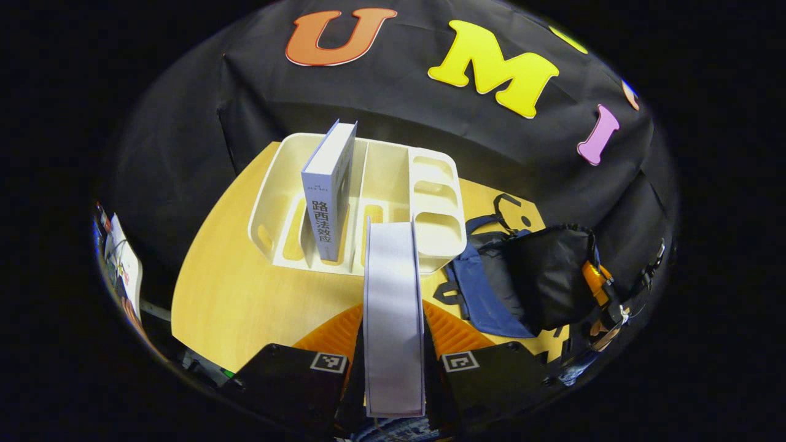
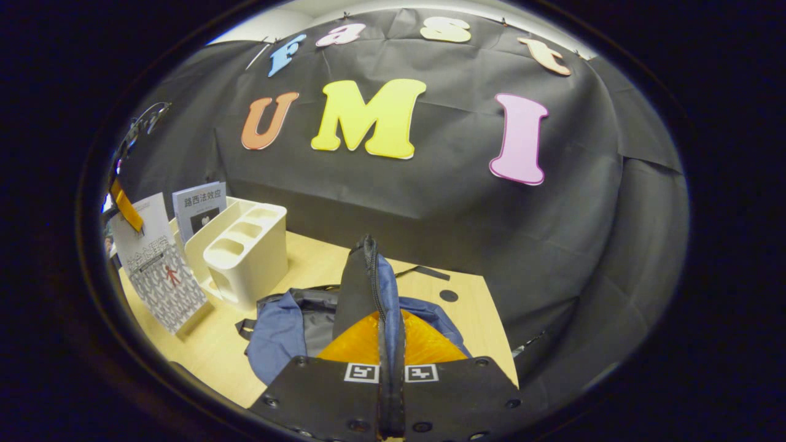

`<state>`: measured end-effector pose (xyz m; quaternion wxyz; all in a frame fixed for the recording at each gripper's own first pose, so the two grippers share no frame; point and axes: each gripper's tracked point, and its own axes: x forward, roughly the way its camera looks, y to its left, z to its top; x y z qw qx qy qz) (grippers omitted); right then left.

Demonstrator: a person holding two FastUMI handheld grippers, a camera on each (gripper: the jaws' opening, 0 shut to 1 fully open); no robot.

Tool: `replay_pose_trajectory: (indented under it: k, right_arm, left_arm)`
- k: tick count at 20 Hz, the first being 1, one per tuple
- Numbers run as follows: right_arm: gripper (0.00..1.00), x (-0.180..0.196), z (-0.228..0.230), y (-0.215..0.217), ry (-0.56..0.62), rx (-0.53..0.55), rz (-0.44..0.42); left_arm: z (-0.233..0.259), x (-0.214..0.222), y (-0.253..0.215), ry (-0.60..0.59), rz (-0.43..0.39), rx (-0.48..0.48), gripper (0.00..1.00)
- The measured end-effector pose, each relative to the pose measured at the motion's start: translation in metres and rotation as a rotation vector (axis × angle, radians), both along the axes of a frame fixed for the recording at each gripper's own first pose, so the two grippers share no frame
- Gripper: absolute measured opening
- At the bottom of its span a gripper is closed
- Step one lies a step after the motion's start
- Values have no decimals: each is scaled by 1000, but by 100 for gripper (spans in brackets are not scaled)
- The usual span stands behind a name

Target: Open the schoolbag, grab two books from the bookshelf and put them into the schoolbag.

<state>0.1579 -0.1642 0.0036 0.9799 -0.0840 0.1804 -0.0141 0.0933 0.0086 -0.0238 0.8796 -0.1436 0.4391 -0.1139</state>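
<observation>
In the left gripper view, the left hand-held gripper (image 1: 393, 362) clamps a pale book (image 1: 393, 307) edge-on, its cover hidden, while a second book (image 1: 330, 190) stands upright in the white bookshelf (image 1: 393, 178) on the tabletop (image 1: 245, 301). In the right gripper view, the right hand-held gripper (image 2: 392, 374) pinches the blue schoolbag (image 2: 276, 331)'s zipper edge, lifting it, so the inside is hidden.

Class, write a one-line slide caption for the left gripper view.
Left gripper holds a book upright, clear of the bookshelf, schoolbag to its right.
</observation>
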Motion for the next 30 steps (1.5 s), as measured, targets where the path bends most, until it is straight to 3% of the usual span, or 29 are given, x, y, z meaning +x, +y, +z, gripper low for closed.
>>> replay_pose_trajectory:
  k: [16, 23, 30]
  right_arm:
    - [1, 6, 15, -4, -23, 1, 39]
    - [0, 12, 26, -12, -51, 14, 8]
    - [0, 11, 44, -4, -104, 12, 8]
  left_arm:
    - [3, 26, -126, -20, -56, -399, 42]
    - [-9, 53, -175, -14, -30, -527, 42]
    - [-18, 67, -238, 13, -68, -592, 42]
